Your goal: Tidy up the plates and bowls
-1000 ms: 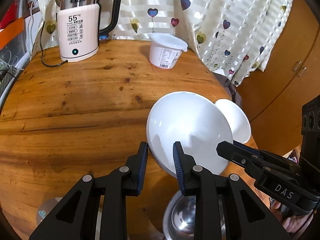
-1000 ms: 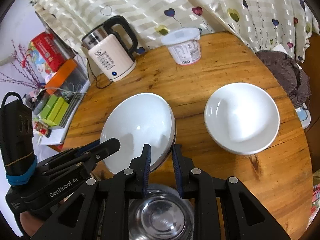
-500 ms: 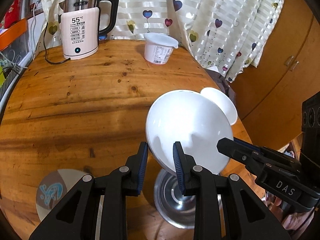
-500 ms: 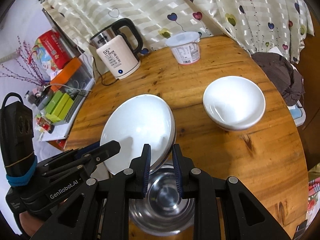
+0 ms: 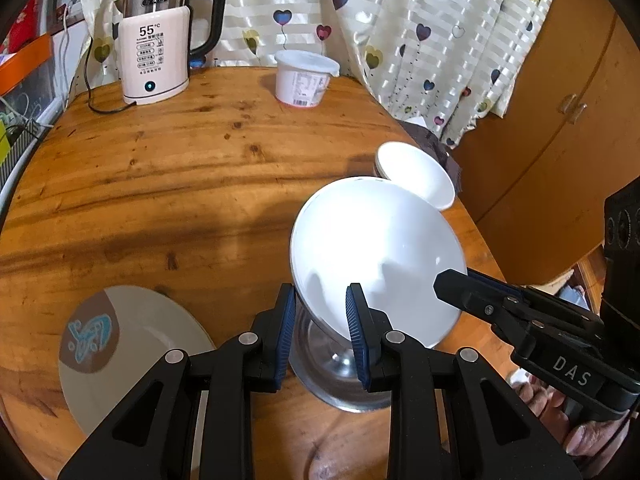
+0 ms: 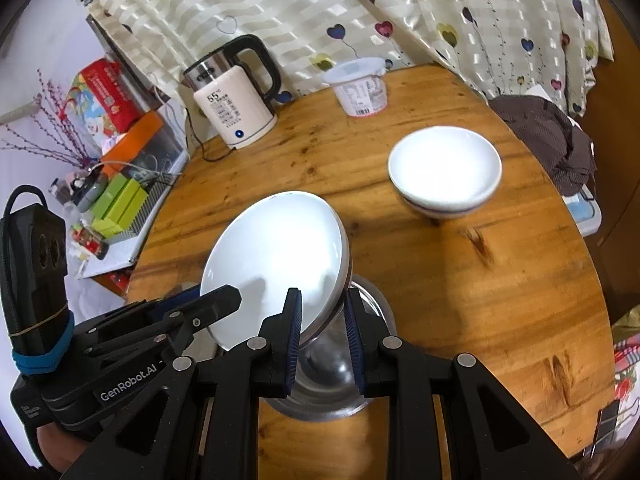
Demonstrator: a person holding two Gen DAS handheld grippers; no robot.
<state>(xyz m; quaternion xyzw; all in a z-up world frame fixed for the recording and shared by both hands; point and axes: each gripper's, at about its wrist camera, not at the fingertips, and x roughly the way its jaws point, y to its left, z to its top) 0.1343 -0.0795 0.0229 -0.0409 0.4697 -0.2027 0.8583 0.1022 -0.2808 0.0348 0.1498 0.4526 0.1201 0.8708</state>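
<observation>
A large white bowl [image 5: 376, 256] hangs tilted above the table, gripped by the rim from two sides. My left gripper [image 5: 320, 332] is shut on its near-left rim. My right gripper [image 6: 322, 344] is shut on the opposite rim, and its black finger [image 5: 452, 284] shows against the bowl in the left wrist view. Directly under the held bowl [image 6: 276, 256] a steel bowl [image 6: 340, 380] stands on the wood. Farther right sits a stack of white bowls [image 6: 444, 168]. A beige plate [image 5: 132, 360] with a blue-and-brown pattern lies at the near left.
An electric kettle [image 5: 160, 60] with its cord and a white lidded tub [image 5: 304, 80] stand at the back of the round wooden table [image 5: 180, 184]. A curtain hangs behind them. Boxes and clutter [image 6: 120, 200] sit beyond the table's left edge, and a brown cloth [image 6: 548, 136] lies past the right edge.
Both grippers have carried the white bowl back toward the table's near edge. The steel bowl and the patterned plate have come further into view, and the kettle and tub look farther off.
</observation>
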